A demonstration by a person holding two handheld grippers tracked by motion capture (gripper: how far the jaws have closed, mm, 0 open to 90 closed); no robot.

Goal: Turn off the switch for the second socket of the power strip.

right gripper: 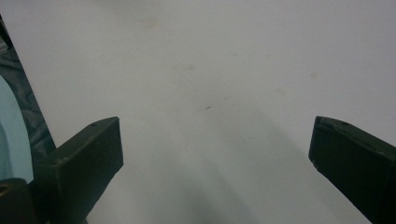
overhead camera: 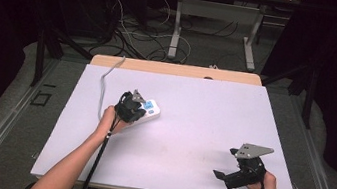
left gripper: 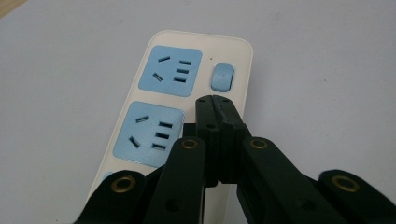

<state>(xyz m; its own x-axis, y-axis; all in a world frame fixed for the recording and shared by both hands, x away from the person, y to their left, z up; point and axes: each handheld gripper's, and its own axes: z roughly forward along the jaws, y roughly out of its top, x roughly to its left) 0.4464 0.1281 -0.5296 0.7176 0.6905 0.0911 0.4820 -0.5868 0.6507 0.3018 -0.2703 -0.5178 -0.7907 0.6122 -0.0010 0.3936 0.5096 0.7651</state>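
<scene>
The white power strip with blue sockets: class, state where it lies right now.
The white power strip with blue sockets lies left of centre on the white table sheet in the high view, directly under the left gripper, whose closed jaws sit beside its blue switch.

Counter (overhead camera: 201, 130) evenly lit from overhead, surroundings beyond it very dim. High view soft, low-res. Right claw (right gripper: 215, 154) casts faint diffuse shadow on counter; its jaws blurred, out of focus.

The high view looks forward and down over the whole table (overhead camera: 191, 128). Each gripper view sits close above that shared white surface — the left one nearest the power strip (left gripper: 187, 93).
</scene>
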